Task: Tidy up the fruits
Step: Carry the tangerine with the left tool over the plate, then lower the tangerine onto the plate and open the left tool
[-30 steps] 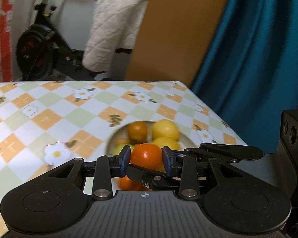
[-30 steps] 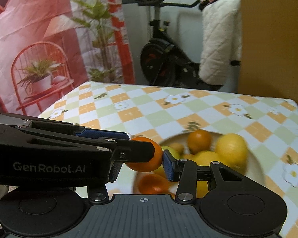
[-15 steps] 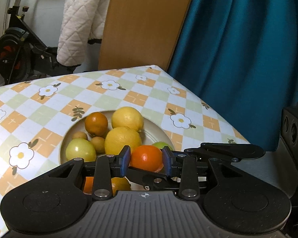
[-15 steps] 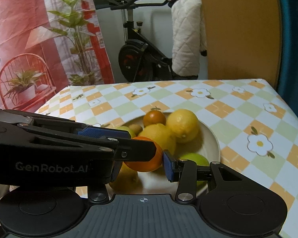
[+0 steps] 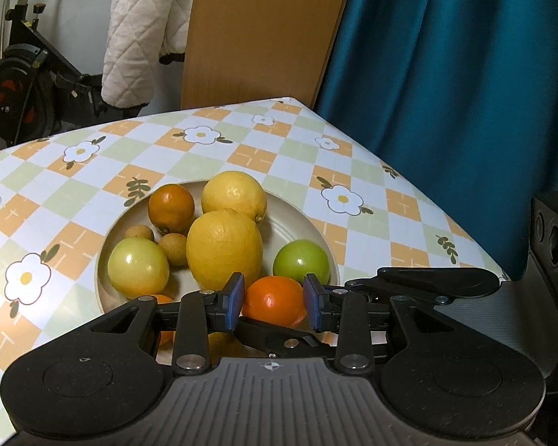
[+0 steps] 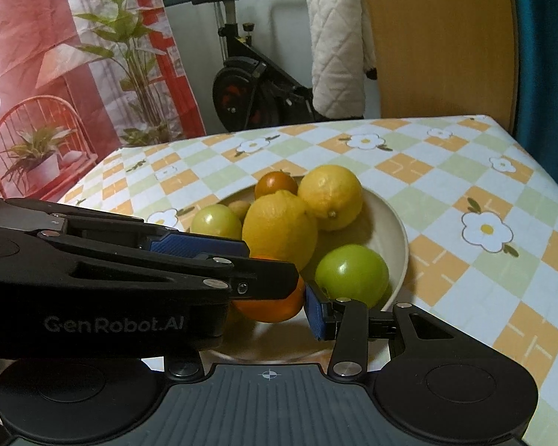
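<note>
A small orange [image 5: 273,299] sits between the blue pads of my left gripper [image 5: 273,304], which is shut on it, low over the near side of a cream plate [image 5: 316,228]. My right gripper [image 6: 275,308] grips the same orange [image 6: 271,304] crosswise; its right pad touches the fruit, and its left finger is hidden behind the left gripper [image 6: 253,260]. On the plate lie two lemons [image 5: 223,249], two green round fruits [image 5: 301,260], a darker orange [image 5: 171,208] and two small brown fruits [image 5: 173,247].
The plate stands on a table with a checked flower cloth [image 5: 74,193] whose right edge [image 5: 427,200] runs close by. Beyond are a teal curtain [image 5: 465,74], a wooden board [image 5: 260,29] and an exercise bike [image 6: 249,85] draped with a white quilt.
Both grippers, still clamped on the orange, have moved in and down over the plate. More of the plate and its fruit shows now. The jaws have not changed.
</note>
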Demonstrator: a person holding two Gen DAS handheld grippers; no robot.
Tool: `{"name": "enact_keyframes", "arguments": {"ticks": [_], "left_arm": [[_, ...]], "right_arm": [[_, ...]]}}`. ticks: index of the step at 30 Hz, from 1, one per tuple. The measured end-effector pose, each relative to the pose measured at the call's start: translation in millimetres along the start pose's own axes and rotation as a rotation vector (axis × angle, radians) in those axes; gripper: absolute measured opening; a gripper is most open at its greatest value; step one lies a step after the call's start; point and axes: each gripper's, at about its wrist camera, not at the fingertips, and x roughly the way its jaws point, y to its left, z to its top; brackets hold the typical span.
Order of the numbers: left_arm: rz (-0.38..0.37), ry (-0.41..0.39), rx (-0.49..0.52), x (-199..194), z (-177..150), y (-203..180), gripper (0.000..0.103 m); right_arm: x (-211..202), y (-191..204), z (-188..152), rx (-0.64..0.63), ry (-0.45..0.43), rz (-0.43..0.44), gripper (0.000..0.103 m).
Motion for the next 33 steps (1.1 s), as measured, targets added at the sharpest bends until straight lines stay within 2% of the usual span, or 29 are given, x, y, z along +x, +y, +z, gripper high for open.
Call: {"name": "enact_keyframes", "arguments": {"ticks": [19, 33], "left_arm": [[-0.003, 0.029, -0.005, 12.0, -4.3, 1.0, 0.034], [0.016, 0.020, -0.003, 6.7, -5.0, 3.7, 0.035]], "right_arm": [[11.2, -5.5, -6.7, 0.013, 0.029, -0.015, 0.040], [12.1, -3.8, -4.8, 0.003, 0.040, -0.043, 0.041]]}}
